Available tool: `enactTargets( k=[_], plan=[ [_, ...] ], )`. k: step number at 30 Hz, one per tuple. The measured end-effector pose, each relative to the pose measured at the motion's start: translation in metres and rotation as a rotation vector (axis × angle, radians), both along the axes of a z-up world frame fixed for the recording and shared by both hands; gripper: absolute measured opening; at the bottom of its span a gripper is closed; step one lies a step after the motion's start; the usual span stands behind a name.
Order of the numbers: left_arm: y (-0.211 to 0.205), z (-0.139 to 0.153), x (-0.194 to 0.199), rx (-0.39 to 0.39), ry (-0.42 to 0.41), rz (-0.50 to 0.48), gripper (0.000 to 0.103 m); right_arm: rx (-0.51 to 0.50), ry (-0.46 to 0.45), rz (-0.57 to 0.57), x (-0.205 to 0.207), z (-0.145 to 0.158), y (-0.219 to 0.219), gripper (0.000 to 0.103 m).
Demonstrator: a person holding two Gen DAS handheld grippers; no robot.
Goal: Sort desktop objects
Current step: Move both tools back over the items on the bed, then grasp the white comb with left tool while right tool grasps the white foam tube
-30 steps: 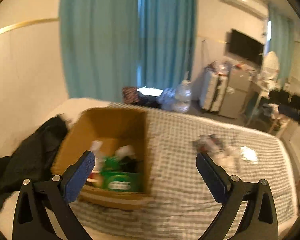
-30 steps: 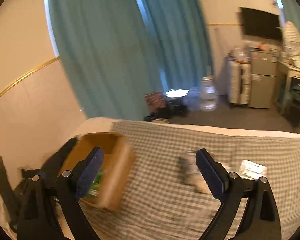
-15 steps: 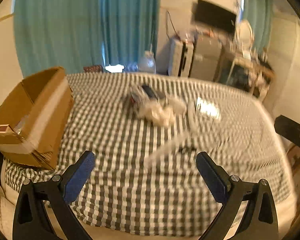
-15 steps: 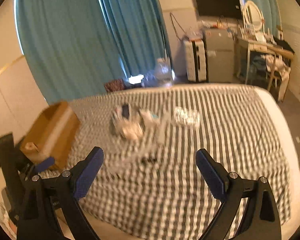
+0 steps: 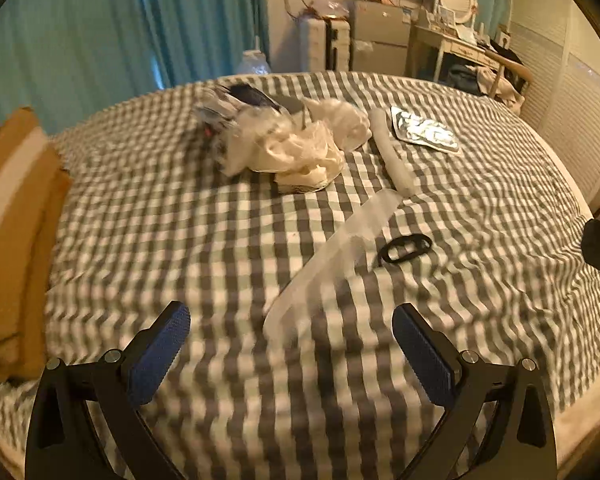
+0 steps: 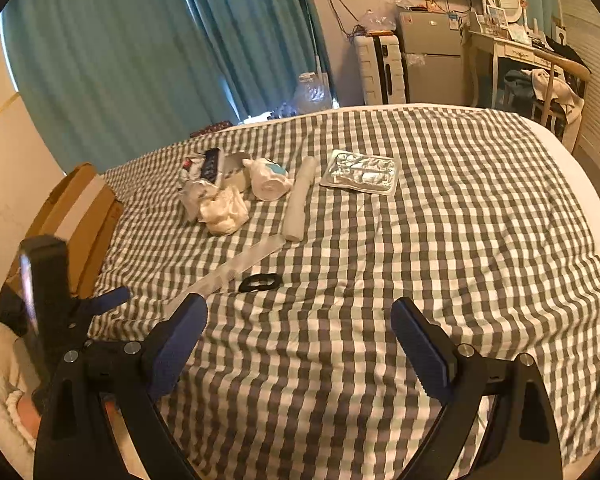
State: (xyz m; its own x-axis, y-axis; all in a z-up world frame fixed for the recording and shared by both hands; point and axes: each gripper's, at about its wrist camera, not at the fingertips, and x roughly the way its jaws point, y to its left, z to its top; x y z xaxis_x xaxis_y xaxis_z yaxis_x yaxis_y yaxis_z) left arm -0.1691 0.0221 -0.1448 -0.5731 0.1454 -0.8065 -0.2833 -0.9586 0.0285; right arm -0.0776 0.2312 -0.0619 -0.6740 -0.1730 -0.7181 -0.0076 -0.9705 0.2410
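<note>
On the checked cloth [image 5: 180, 240] lie a long clear plastic strip [image 5: 332, 256], a black ring [image 5: 404, 248], a white roll [image 5: 392, 160], a silver blister pack [image 5: 424, 132] and a heap of crumpled white bags and packets [image 5: 284, 144]. My left gripper [image 5: 292, 348] is open and empty, just short of the strip's near end. My right gripper [image 6: 298, 344] is open and empty above the cloth, short of the black ring [image 6: 259, 282]. The strip [image 6: 236, 268], roll [image 6: 300, 200], blister pack [image 6: 360, 172] and heap [image 6: 224, 200] lie beyond it.
A brown cardboard box [image 5: 12, 248] stands at the left edge of the cloth; it also shows in the right wrist view [image 6: 80, 220]. The left gripper's body [image 6: 48, 304] is at the right view's left. Teal curtains [image 6: 140, 48], a suitcase and a desk stand behind.
Both views have swung right from the box and down toward the loose objects. The strip and black ring are now closer to both grippers. Both grippers stay open.
</note>
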Motion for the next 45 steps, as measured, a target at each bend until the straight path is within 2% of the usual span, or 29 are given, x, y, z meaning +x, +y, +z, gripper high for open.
enactTargets(
  k=[4, 6, 9, 10, 14, 17, 19, 22, 28, 32, 33, 34, 37, 43, 45],
  plan=[
    [0.006, -0.012, -0.023, -0.021, 0.0, -0.033, 0.103, 0.015, 0.004, -0.006, -0.018, -0.011, 0.001, 0.094],
    [0.014, -0.019, -0.032, -0.065, 0.02, -0.08, 0.103, 0.009, 0.001, -0.013, -0.031, -0.017, 0.002, 0.094],
    [0.022, -0.03, -0.045, -0.122, -0.013, -0.141, 0.103, 0.01, -0.001, -0.022, -0.052, -0.026, 0.004, 0.092],
    [0.023, -0.032, -0.048, -0.122, -0.018, -0.145, 0.103, 0.015, -0.002, -0.025, -0.06, -0.029, 0.005, 0.091],
    [0.014, -0.036, -0.063, -0.01, -0.075, -0.137, 0.103, 0.016, -0.005, -0.025, -0.092, -0.043, 0.007, 0.089],
    [0.016, -0.036, -0.061, -0.007, -0.081, -0.132, 0.102, 0.023, 0.012, -0.034, -0.114, -0.049, 0.01, 0.084],
    [0.019, -0.034, -0.057, -0.014, -0.075, -0.161, 0.096, 0.026, 0.022, -0.035, -0.128, -0.052, 0.013, 0.083],
    [0.021, -0.033, -0.056, 0.001, -0.075, -0.176, 0.088, -0.002, 0.027, -0.041, -0.144, -0.057, 0.017, 0.072],
    [0.02, -0.031, -0.059, 0.023, -0.102, -0.172, 0.086, -0.046, -0.009, 0.023, -0.166, -0.072, 0.001, 0.054],
    [0.018, -0.03, -0.055, 0.016, -0.106, -0.184, 0.082, 0.011, -0.011, 0.061, -0.166, -0.082, -0.014, 0.051],
    [0.018, -0.03, -0.057, 0.019, -0.105, -0.185, 0.081, 0.029, -0.01, 0.069, -0.164, -0.083, -0.016, 0.044],
    [0.018, -0.031, -0.058, 0.023, -0.103, -0.186, 0.081, 0.057, -0.012, 0.075, -0.162, -0.084, -0.018, 0.031],
    [0.018, -0.029, -0.062, 0.025, -0.097, -0.194, 0.072, 0.064, -0.007, 0.103, -0.153, -0.08, -0.018, 0.013],
    [0.018, -0.023, -0.054, 0.025, -0.088, -0.207, 0.05, 0.031, -0.035, 0.065, -0.128, -0.066, 0.001, 0.012],
    [0.016, -0.021, -0.052, 0.037, -0.081, -0.2, 0.035, 0.031, -0.059, 0.048, -0.119, -0.061, 0.009, 0.012]
  ],
)
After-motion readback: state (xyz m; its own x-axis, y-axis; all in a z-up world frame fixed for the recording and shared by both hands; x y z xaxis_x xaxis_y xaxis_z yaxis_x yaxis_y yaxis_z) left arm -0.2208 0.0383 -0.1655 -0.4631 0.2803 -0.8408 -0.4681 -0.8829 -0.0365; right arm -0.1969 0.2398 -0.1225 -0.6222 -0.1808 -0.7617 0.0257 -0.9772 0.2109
